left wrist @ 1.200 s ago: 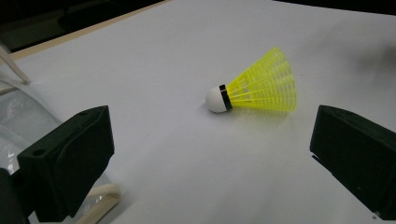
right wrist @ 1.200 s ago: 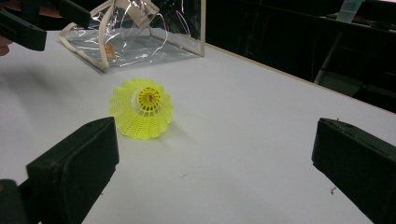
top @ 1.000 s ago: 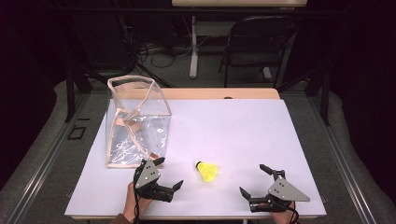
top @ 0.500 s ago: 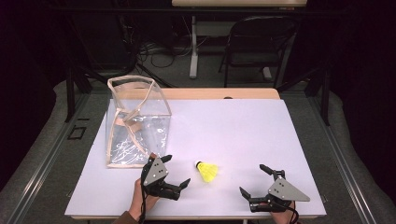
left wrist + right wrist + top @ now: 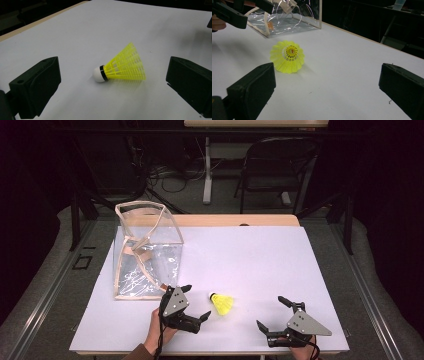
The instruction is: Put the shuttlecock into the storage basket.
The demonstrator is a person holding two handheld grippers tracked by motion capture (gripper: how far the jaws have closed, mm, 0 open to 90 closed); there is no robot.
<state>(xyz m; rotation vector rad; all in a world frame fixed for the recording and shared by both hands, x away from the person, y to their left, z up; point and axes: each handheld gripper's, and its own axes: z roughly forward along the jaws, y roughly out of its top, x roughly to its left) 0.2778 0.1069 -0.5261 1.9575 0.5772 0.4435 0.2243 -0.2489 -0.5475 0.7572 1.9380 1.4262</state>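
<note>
Nearest the table edge, the right gripper is held low over the white sheet w/ jaws wide apart and nothing between them; no shift is noted vs. the pics a sec ago, so it appears parked. The left gripper has been brought fwd and to the right over the last sec: it was back near the person's hand at the sheet's front edge, and now its spread jaws are set just beside the shuttlecock, w/o contact. In the left gripper view the shuttlecock is framed between the two black jaws, lying on its side, white cork toward the left jaw, yellow skirt toward the right one, gaps left on both sides. From the right gripper view the skirt's open end is faced, w/ the left gripper at top left. The shuttlecock itself has not been moved. Judged from this, the approach for a left-hand pick is nearly done; a bit more advance and a close are prob. needed. Farther back at left, the clear bag stands open-topped, near but apart from the shuttlecock; it is likely the destination, though that can't be confirmed.
</note>
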